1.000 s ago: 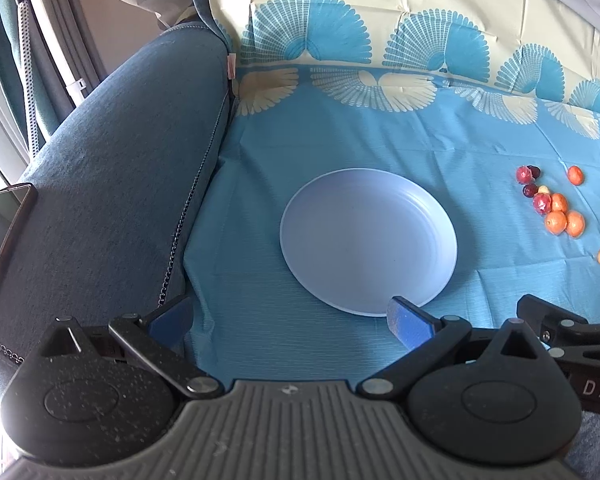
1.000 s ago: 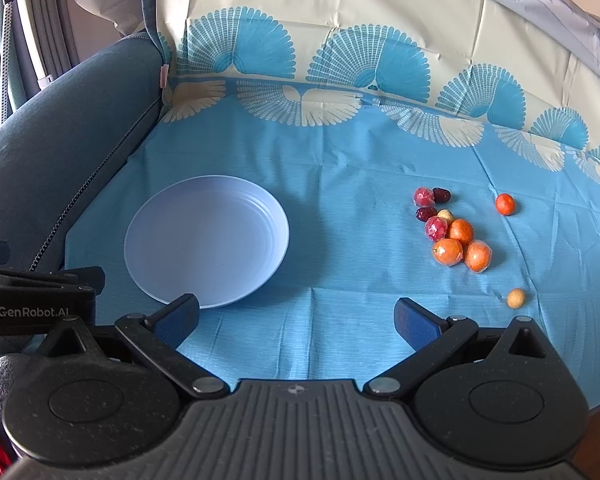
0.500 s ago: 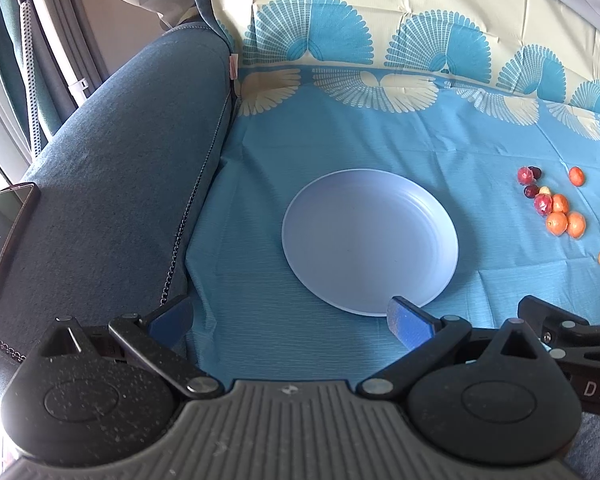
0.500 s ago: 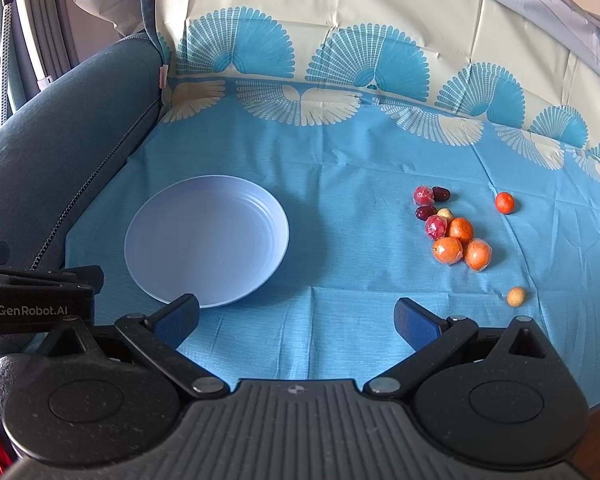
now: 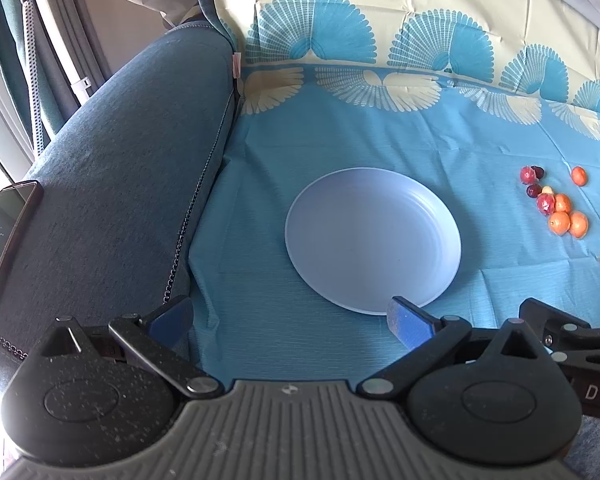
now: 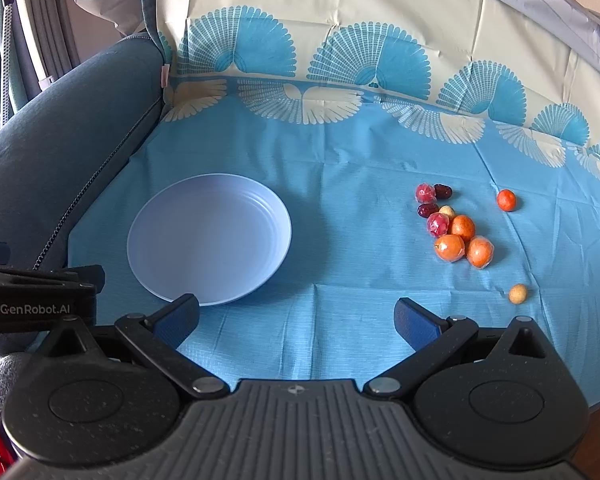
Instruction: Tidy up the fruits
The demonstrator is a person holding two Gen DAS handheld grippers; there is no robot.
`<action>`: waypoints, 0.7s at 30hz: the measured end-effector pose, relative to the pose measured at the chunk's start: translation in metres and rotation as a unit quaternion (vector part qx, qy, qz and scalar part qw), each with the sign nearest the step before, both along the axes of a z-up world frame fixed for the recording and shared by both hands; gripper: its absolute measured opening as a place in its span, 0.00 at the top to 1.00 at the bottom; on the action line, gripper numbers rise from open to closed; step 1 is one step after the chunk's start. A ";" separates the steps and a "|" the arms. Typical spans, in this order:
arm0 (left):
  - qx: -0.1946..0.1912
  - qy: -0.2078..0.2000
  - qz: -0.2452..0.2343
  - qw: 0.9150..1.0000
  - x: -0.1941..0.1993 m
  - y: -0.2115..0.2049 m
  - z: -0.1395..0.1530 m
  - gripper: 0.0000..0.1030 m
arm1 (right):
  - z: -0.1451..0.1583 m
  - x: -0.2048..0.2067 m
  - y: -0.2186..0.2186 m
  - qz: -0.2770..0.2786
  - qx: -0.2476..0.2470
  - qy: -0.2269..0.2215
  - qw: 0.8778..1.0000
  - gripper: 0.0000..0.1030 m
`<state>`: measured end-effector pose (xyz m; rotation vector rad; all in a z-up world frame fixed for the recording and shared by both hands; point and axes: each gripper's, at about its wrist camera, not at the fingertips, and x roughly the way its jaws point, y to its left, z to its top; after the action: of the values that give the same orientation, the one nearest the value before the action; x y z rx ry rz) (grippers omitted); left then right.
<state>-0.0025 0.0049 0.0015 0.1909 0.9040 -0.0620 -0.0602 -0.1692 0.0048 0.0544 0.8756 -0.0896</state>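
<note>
A pale blue plate [image 5: 374, 240] [image 6: 209, 240] lies bare on the blue cloth. Right of it sits a cluster of small fruits [image 6: 452, 226] [image 5: 554, 204]: orange ones, red ones and dark ones. One orange fruit [image 6: 506, 200] lies apart to the right, and a small yellow fruit [image 6: 517, 293] lies nearer me. My left gripper [image 5: 288, 320] hangs open just in front of the plate's near rim. My right gripper [image 6: 296, 318] is open too, low over the cloth between plate and fruits. Neither holds anything.
A blue-grey sofa arm [image 5: 112, 184] rises along the left, with a dark phone [image 5: 4, 232] on it. The blue fan-patterned cloth [image 6: 340, 152] runs up the backrest. The other gripper's body shows at each view's edge [image 6: 36, 296].
</note>
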 end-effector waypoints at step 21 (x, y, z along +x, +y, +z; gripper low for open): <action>0.001 0.003 0.003 1.000 0.002 0.000 -0.001 0.00 | -0.002 0.001 -0.001 0.000 0.006 0.003 1.000 0.00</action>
<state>-0.0004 0.0052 0.0005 0.1911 0.9103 -0.0563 -0.0594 -0.1698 0.0025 0.0659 0.8828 -0.0853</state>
